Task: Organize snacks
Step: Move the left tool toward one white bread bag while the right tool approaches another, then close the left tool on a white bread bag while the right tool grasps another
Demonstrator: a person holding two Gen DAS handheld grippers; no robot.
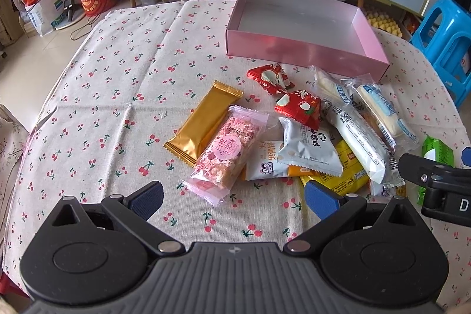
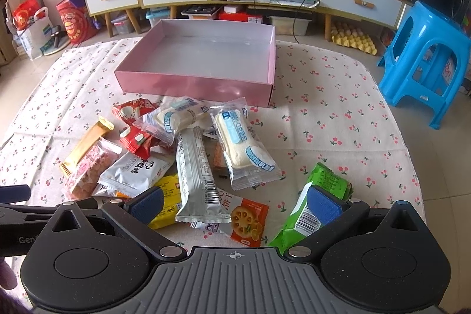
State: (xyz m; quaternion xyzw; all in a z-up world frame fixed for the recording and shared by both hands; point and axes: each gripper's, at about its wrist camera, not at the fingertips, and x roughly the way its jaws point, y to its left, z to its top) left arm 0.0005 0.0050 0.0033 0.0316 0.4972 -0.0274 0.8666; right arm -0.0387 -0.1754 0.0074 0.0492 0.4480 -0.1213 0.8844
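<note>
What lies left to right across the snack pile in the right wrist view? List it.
Gold bar → pink crispy bar → long silver packet → blue-and-white bread roll → green packet.

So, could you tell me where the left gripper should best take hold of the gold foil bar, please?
Probably across its long sides near the far end of the gold foil bar, coming down from above with the left gripper. The bar lies flat on the tablecloth. Its near right edge is overlapped by the pink puffed-rice bar, while its far end and left side are free.
</note>
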